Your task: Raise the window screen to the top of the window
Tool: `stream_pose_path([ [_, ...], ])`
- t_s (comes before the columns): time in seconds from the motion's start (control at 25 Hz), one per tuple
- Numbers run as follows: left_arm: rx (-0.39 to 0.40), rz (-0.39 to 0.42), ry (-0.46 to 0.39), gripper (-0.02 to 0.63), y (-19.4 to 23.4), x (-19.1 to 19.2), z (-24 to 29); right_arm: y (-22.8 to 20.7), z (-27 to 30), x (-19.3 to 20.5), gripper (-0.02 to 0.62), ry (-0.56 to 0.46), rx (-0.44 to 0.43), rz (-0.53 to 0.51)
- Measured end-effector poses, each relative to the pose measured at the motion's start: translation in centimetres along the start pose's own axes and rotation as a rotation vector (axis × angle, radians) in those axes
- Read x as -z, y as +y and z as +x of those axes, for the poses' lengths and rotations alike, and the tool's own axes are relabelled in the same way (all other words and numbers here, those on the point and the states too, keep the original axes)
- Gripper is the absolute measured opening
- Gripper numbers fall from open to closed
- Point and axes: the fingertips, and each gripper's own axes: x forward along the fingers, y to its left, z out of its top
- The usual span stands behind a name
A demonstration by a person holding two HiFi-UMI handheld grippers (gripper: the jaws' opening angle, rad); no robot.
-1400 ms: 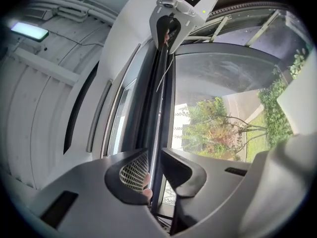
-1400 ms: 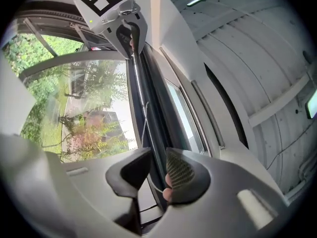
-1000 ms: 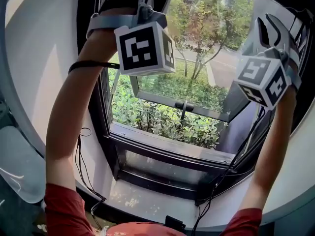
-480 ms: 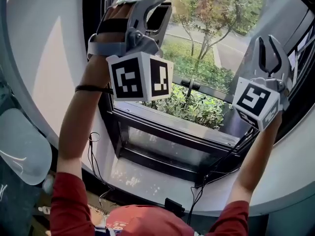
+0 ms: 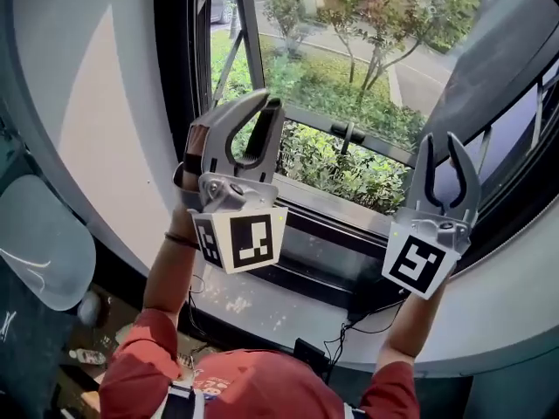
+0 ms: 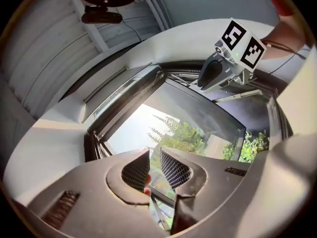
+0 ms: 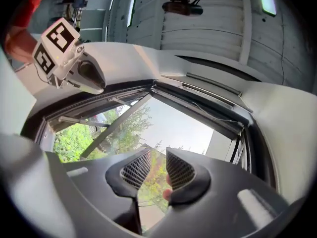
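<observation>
With the left tool [image 5: 267,101] and right tool [image 5: 441,142] slightly spread and empty, no mesh crosses the window [image 5: 336,223], so the window screen, likely light and flimsy, seems parked at the top; grip only its stiff bottom bar.

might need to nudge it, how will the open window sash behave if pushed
The sash looks rigid, framed in dark metal, so it likely swings rather than flexes. The slanted stay arm probably resists. It holds glass, so push the handle, not the pane.
</observation>
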Motion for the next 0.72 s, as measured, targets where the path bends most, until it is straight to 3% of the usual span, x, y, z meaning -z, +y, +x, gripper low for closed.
stream_pose_path([
  [0.16, 0.049, -0.156, 0.054, 0.061, -3.7, 3.0, -3.5, 4.0, -3.4, 0.8, 0.103, -0.058, -0.061, 0.186],
  [0.48, 0.115, -0.454, 0.162, 0.061, -8.9, 7.7, -9.6, 11.9, -9.7, 5.1, 0.103, 0.066, -0.203, 0.387],
  [0.72, 0.142, -0.558, 0.285, 0.061, -12.2, 11.4, -14.7, 16.3, -14.7, 7.6, 0.103, 0.168, -0.221, 0.581],
])
